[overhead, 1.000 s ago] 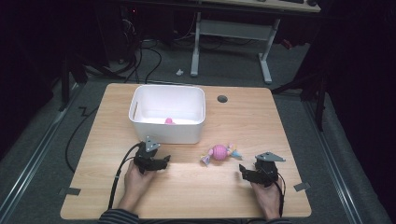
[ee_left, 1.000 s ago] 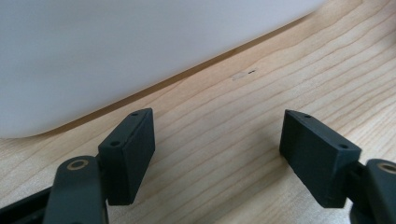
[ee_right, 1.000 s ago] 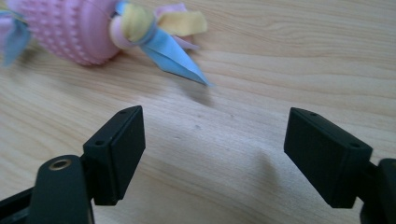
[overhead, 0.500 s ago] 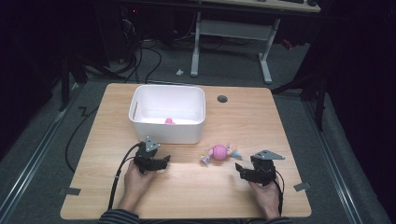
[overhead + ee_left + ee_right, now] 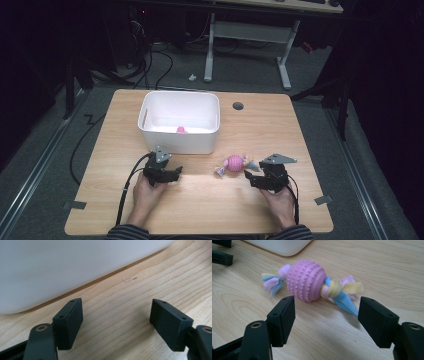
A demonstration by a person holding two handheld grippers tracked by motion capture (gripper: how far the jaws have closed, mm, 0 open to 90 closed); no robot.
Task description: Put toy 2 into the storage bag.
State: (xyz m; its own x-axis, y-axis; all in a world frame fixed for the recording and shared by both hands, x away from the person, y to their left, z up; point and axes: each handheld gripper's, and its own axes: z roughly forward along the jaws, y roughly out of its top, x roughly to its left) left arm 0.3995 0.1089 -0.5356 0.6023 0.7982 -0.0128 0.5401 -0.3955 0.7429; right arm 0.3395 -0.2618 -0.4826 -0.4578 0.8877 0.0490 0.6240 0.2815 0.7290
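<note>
High view: the pink studded rubber ball with fleece tails (image 5: 233, 163) lies on the wooden table (image 5: 300, 130), at 5 o'clock from the white plastic bin (image 5: 179, 121); the right gripper (image 5: 256, 179) sits just beside it at 4 o'clock, hand low behind. The left gripper (image 5: 172, 173) rests near the bin.

Left gripper view: jaws apart over bare wood, nothing between.

Right gripper view: the 2 jaws have just been closing, yet stand apart short of the ball (image 5: 307, 281); best to advance toward 12 o'clock and centre on the ball, not the tails.

The pale wooden bench (image 5: 310, 130) carries a white rectangular plastic tub (image 5: 180, 137) toward eleven o'clock of its centre. A pink knobbly rubber ball toy with pastel fabric tails (image 5: 234, 163) lies toward five o'clock. A small round dark hole, perhaps a cable port (image 5: 238, 106), sits near one o'clock.
</note>
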